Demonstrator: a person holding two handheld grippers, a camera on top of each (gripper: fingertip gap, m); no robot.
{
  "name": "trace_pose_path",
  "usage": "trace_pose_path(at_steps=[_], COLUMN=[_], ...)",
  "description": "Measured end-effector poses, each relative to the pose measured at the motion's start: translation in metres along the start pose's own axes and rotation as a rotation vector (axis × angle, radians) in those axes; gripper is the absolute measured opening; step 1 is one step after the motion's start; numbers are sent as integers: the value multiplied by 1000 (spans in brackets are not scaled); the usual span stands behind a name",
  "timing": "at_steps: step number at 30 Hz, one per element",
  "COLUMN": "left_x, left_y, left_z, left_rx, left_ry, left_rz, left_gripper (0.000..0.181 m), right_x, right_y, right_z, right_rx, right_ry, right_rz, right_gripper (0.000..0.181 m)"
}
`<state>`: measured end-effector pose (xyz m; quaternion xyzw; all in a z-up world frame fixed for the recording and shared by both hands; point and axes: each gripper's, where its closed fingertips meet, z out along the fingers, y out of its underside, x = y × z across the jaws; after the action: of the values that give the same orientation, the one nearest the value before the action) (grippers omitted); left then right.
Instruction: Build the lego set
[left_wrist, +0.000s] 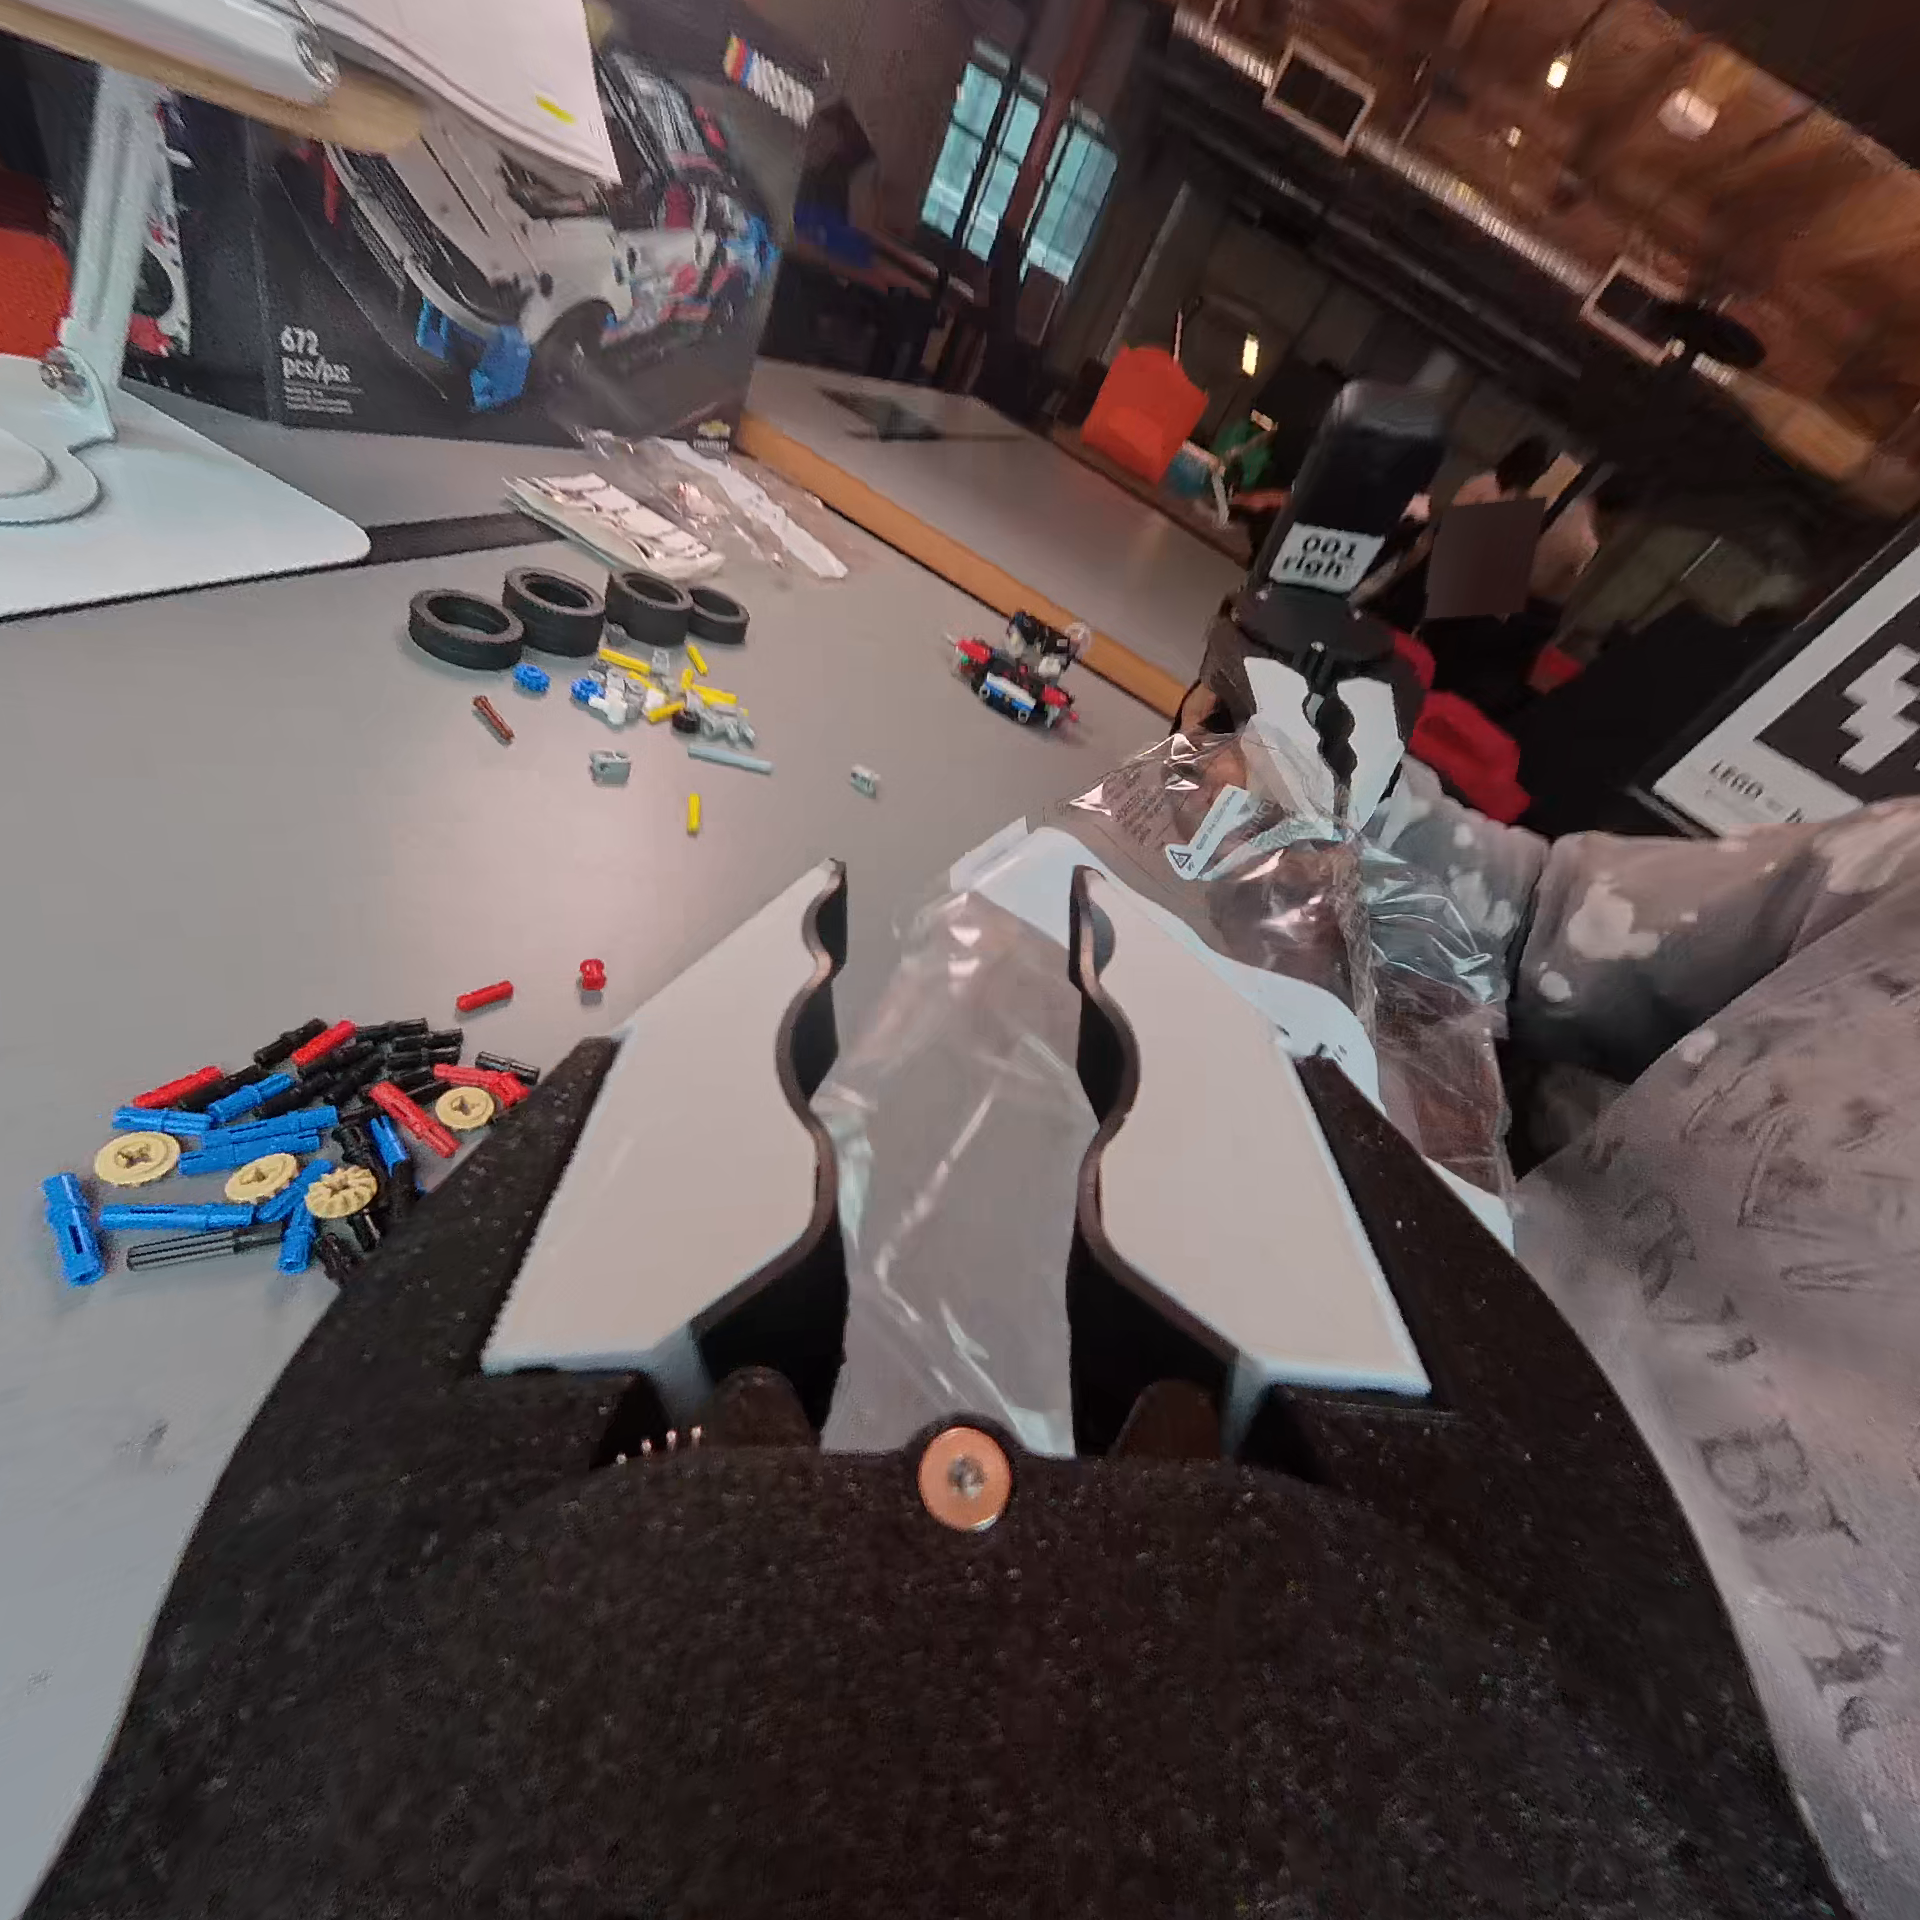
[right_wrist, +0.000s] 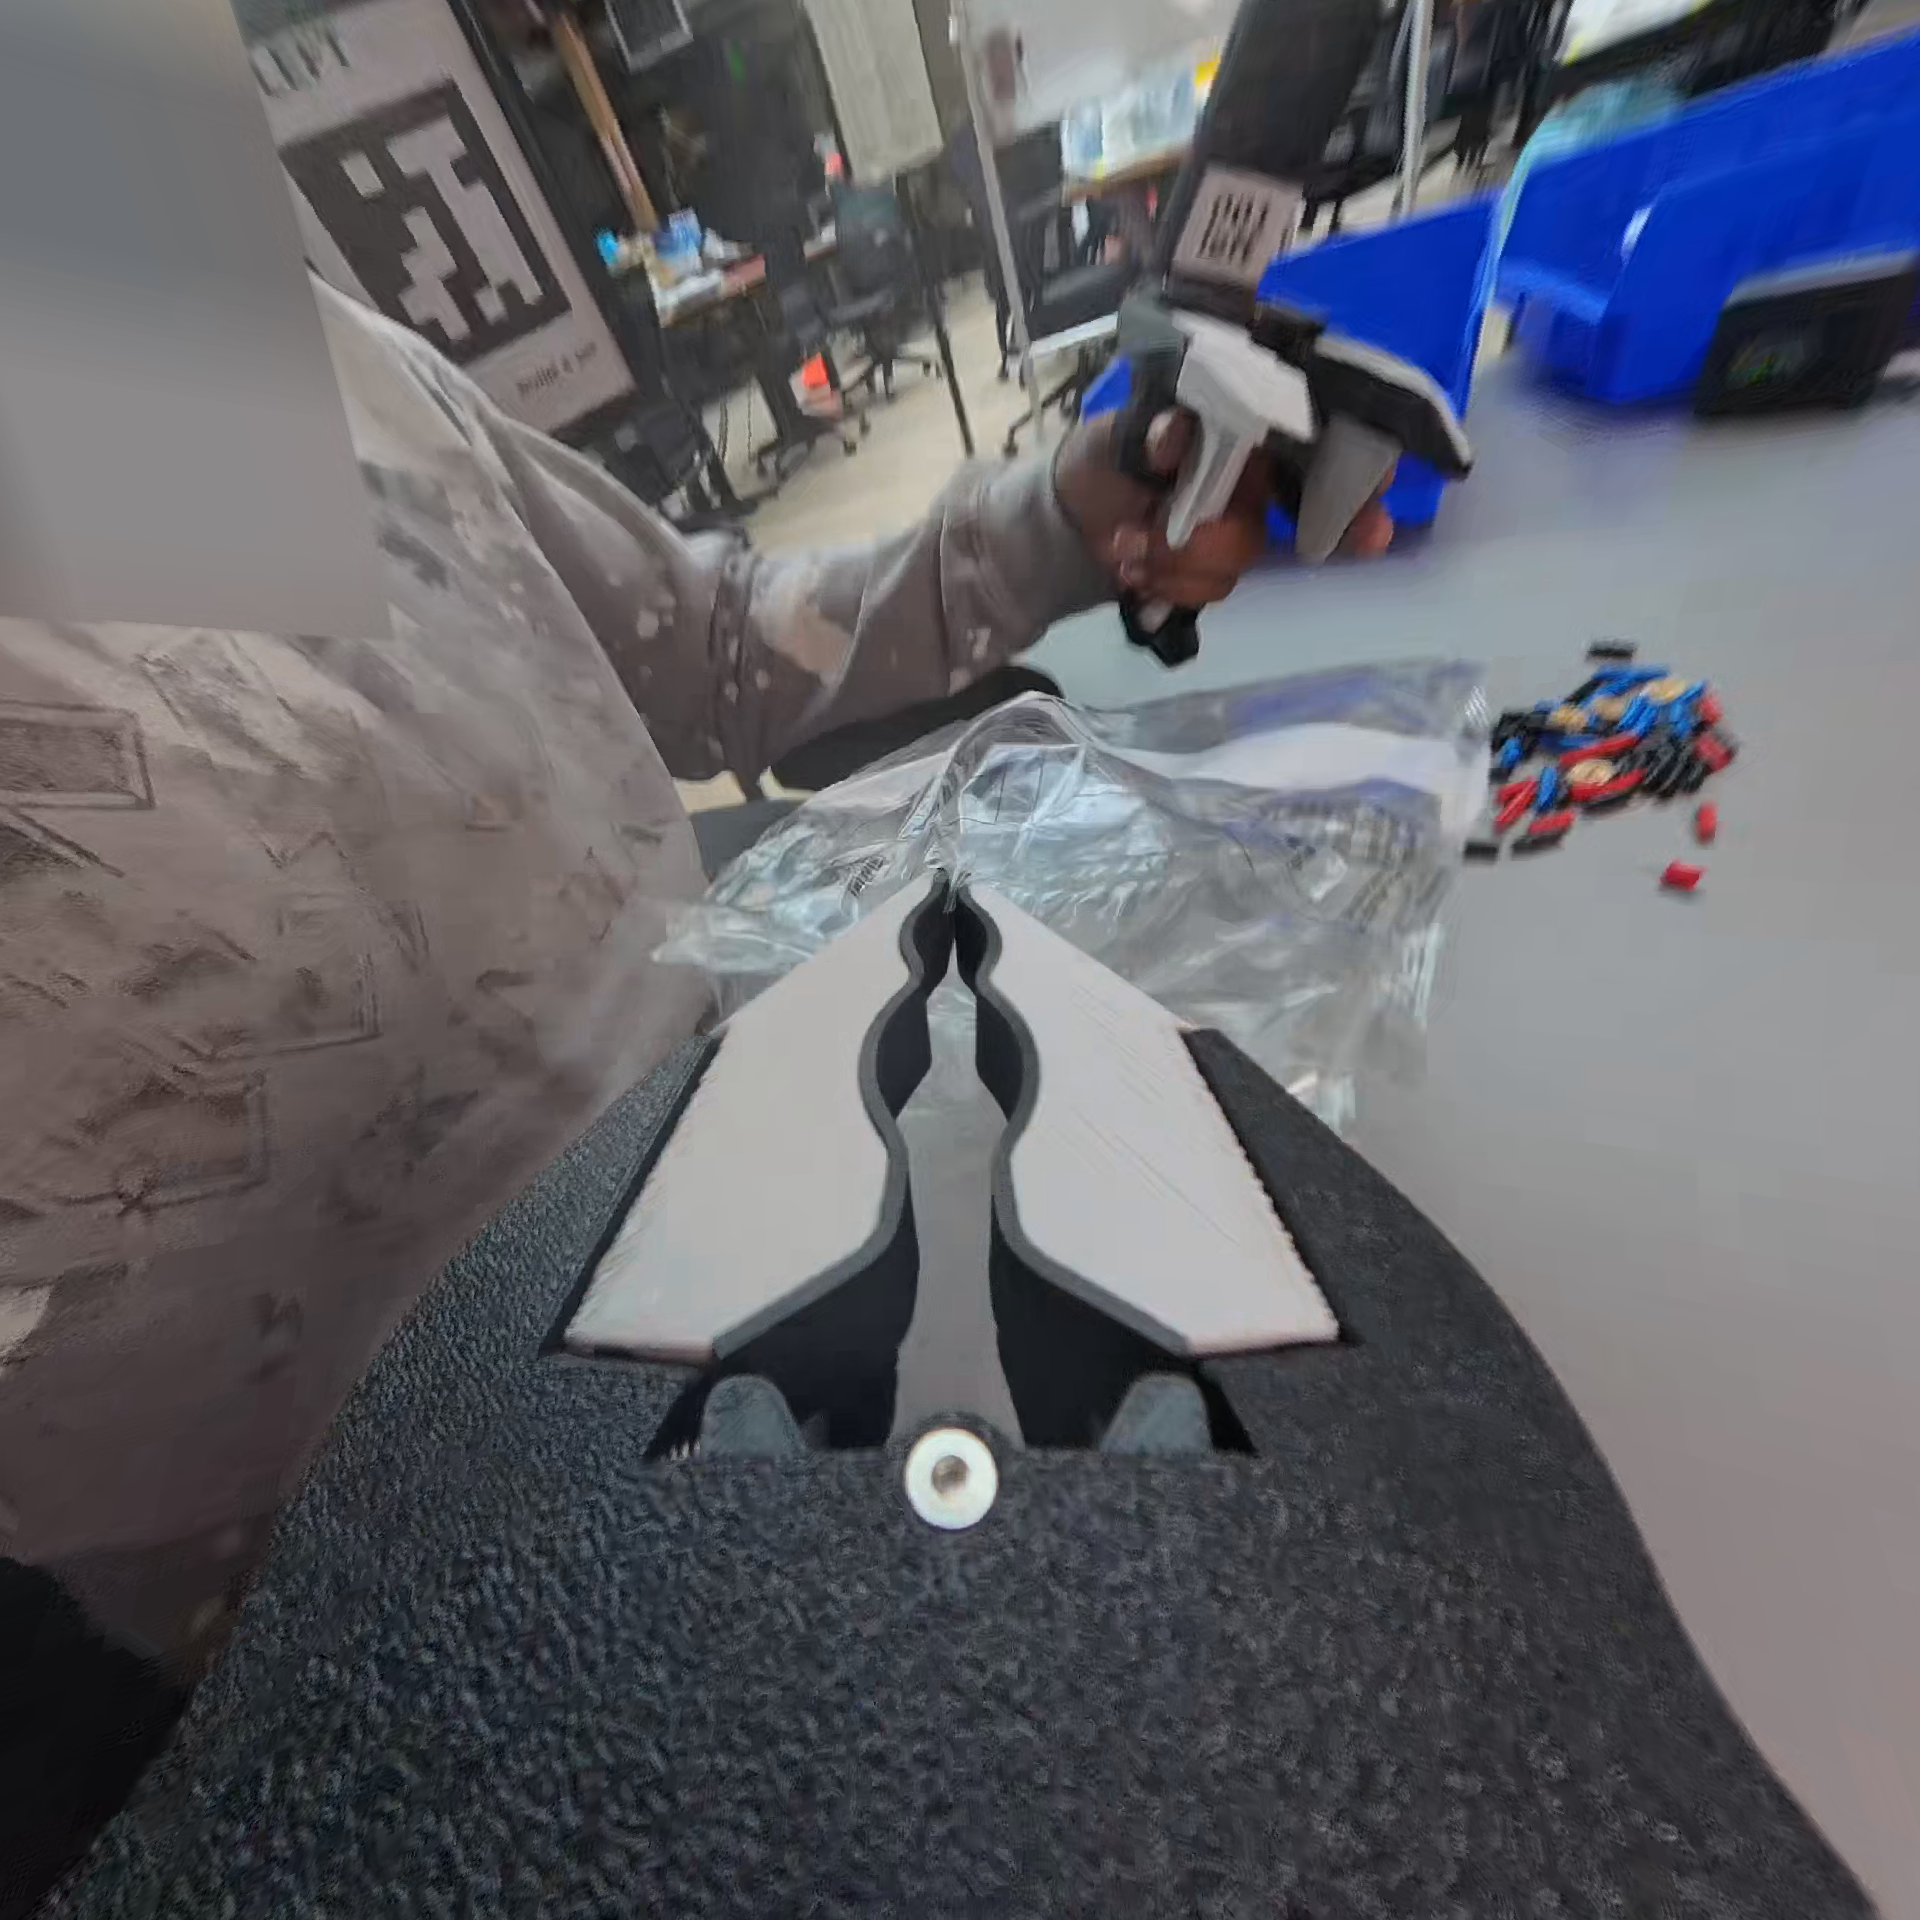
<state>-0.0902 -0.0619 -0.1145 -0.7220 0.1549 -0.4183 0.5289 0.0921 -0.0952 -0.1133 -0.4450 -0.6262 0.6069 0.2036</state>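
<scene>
My right gripper (right_wrist: 948, 888) is shut on the top of a crumpled clear plastic bag (right_wrist: 1143, 831) and holds it near the person's sleeve. The left wrist view shows the same: the right gripper (left_wrist: 1340, 764) pinches the bag (left_wrist: 1382, 935) at its top. My left gripper (left_wrist: 958, 873) is open; part of the bag shows in the gap between its fingers, and the pads do not press on it. In the right wrist view the left gripper (right_wrist: 1278, 488) stands open, off beyond the bag. A pile of blue, red and black pins with tan gears (left_wrist: 281, 1132) lies on the grey table (left_wrist: 312, 831).
Black tyres (left_wrist: 561, 613), a heap of small yellow, grey and blue parts (left_wrist: 655, 696) and a small partial build (left_wrist: 1023, 675) lie farther out. The set's box (left_wrist: 499, 260) and flat bags with sheets (left_wrist: 665, 509) stand behind. Blue bins (right_wrist: 1662, 208) stand at the far side. My hands' fingertips stand some 20 cm from each other.
</scene>
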Motion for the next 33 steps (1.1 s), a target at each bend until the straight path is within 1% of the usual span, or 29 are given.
trace_pose_path(at_steps=[2,4,5,8,10,11,13,15,16,18,19,20,22,23,24,26,28,29,31,33], left_x=[-4,-7,-9,-6,-2,2,16,22,24,23,21,19,18,20,22,23,26,28,38,54], left_y=[-20,-29,-28,-11,-6,-6,-11,-18,-21,-25,-26,-28,-31,-32,-33,-33,-33,-33,-32,-26], left_z=[-11,-19,-19,-6,2,5,5,3,2,0,-3,-5,-9,-11,-11,-9,-5,-2,3,12], left_rx=[123,192,192,116,106,109,126,166,178,189,189,190,192,190,185,174,168,168,147,81], left_ry=[30,62,68,121,170,204,279,267,243,182,148,116,81,78,79,67,72,73,92,96], left_rz=[-86,-156,-179,-251,-300,-320,-311,-236,-187,-89,-48,-19,24,35,42,61,78,86,134,244], left_gripper=[58,69,73,80,77,68,37,10,1,0,0,0,0,0,0,0,0,0,0,0], right_x=[0,5,7,7,2,1,3,6,8,18,25,30,24,20,21,36,55,66,84,91], right_y=[-27,-41,-43,-51,-56,-59,-57,-48,-44,-31,-20,-10,8,13,11,-10,-34,-41,-46,-45], right_z=[-16,-27,-29,-29,-28,-28,-28,-24,-22,-19,-19,-22,-32,-40,-50,-74,-96,-103,-107,-98], right_rx=[135,188,182,156,164,168,155,129,124,84,33,-15,-91,-116,-113,-28,66,96,120,114], right_ry=[58,174,229,359,392,417,448,442,435,421,400,370,257,211,215,337,499,576,686,690], right_rz=[-116,-265,-333,-541,-624,-658,-690,-679,-661,-564,-492,-413,-256,-194,-163,-178,-212,-225,-261,-280], right_gripper=[0,0,0,0,0,0,0,0,0,1,8,18,32,38,41,41,48,49,58,63])
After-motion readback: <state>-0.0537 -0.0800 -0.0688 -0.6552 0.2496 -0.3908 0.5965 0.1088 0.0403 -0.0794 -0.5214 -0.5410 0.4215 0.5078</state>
